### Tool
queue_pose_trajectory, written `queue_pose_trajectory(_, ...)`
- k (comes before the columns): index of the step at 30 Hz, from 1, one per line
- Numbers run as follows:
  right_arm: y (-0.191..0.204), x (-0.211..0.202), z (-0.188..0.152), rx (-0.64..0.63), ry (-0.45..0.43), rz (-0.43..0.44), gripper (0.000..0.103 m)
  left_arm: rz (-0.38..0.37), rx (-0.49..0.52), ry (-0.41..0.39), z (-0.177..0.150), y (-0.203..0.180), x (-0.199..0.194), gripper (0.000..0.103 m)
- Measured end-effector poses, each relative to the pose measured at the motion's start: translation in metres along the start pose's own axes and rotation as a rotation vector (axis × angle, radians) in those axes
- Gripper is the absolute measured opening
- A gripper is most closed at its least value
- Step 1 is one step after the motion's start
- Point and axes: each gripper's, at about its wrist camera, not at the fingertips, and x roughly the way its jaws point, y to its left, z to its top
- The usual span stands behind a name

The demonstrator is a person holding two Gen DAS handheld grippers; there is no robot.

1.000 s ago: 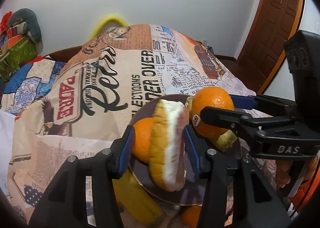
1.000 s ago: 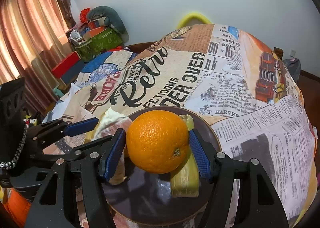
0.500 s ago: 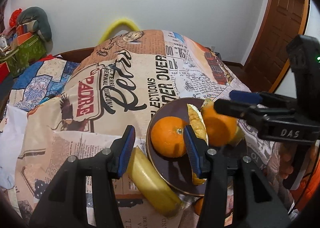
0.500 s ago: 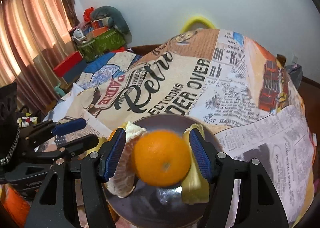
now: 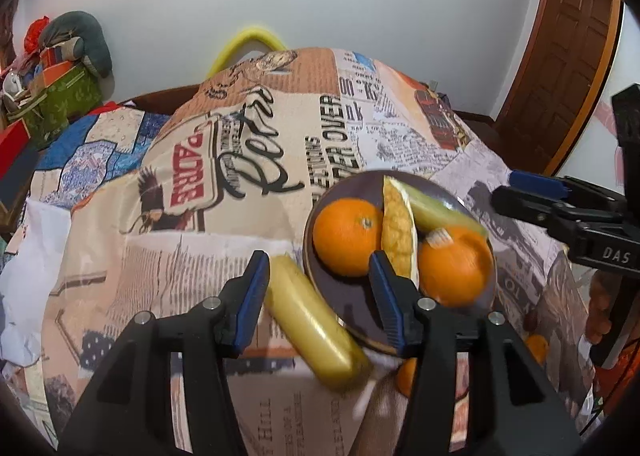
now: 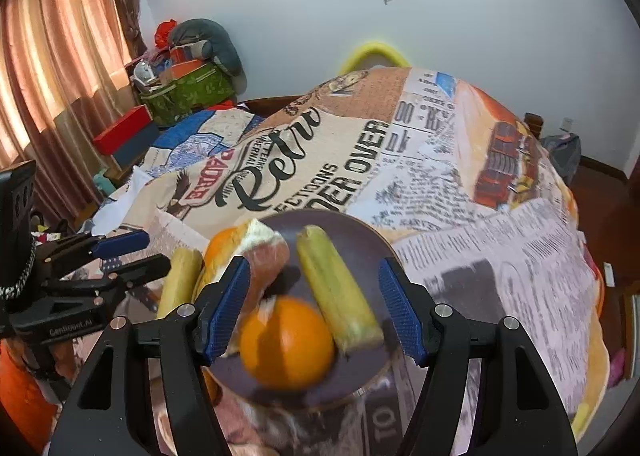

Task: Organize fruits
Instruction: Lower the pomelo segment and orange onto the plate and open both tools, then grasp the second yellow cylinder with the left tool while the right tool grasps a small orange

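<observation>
A dark round plate (image 5: 356, 306) (image 6: 340, 232) sits on the newspaper-print cloth. On it lie an orange (image 5: 347, 237), a pomelo wedge (image 5: 397, 232) (image 6: 264, 252), a green corn cob (image 5: 440, 210) (image 6: 340, 292) and a second orange (image 5: 456, 266) (image 6: 287, 342). A yellow banana (image 5: 312, 320) (image 6: 180, 280) lies on the cloth left of the plate. My left gripper (image 5: 320, 296) is open and empty, above the plate's left edge. My right gripper (image 6: 314, 312) is open and empty, above the second orange.
The table is covered by the printed cloth (image 5: 248, 160), which falls away at the edges. Another orange (image 5: 408, 376) lies below the plate's near rim. Boxes and a green basket (image 6: 184, 92) stand at the far left, a wooden door (image 5: 560, 48) at the right.
My left gripper let go of the pomelo wedge onto the plate and pulled back. My right gripper opened, released the orange onto the plate and rose away.
</observation>
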Motion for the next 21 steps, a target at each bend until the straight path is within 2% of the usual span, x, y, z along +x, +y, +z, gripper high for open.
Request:
queue_pose_trajectory(12, -0.012, -0.037, -0.051, 0.038, 0.003, -0.082, 0.065, -0.004, -0.035, 0.110, -0.044, -0.006, 0.003, 0.056)
queue_pose_trajectory(21, -0.025, -0.048, -0.098, 0.121, 0.047, -0.112, 0.066, 0.019, -0.043, 0.127, -0.062, -0.013, 0.009, 0.056)
